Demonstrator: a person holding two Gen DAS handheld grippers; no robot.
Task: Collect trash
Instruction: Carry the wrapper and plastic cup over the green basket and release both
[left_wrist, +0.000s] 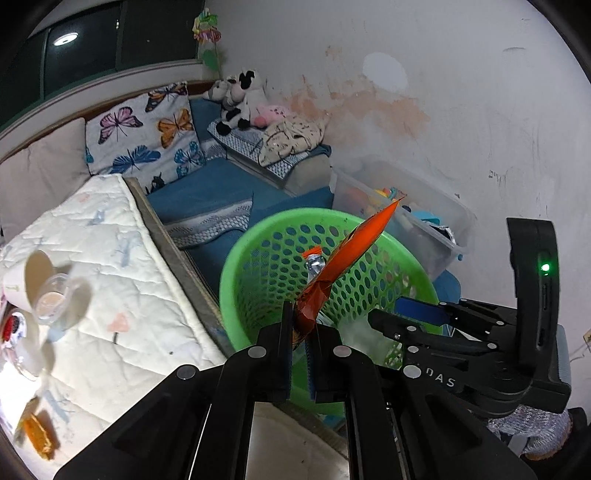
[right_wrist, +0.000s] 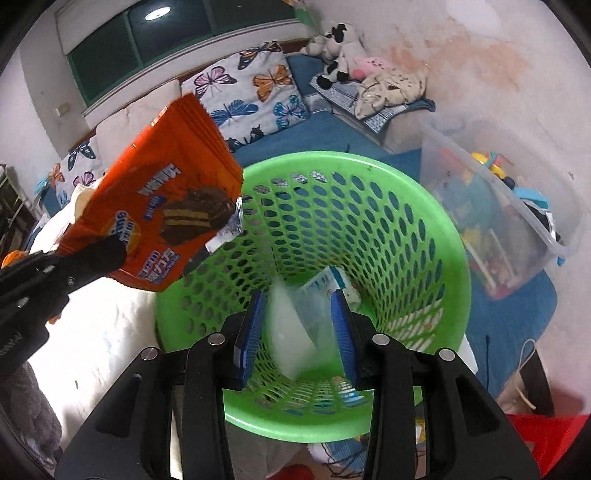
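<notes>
Left tool (left_wrist: 300, 334) clenched on orange snack wrapper (left_wrist: 354, 251) edge-on above green basket (left_wrist: 236, 266), right view shows wrapper's printed face, right tool (right_wrist: 297, 328) released over basket's paper scraps (right_wrist: 291, 332)

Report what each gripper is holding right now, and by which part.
The left gripper is shut on the orange snack wrapper, pinching its crumpled bottom end. The right gripper is open over the green basket, holding nothing.

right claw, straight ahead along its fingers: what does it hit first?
The right claw is open and points down into the green basket. Straight on, it would probably first meet the white and clear wrappers blurred between its fingers, then the basket floor. Depth is uncertain.
</notes>
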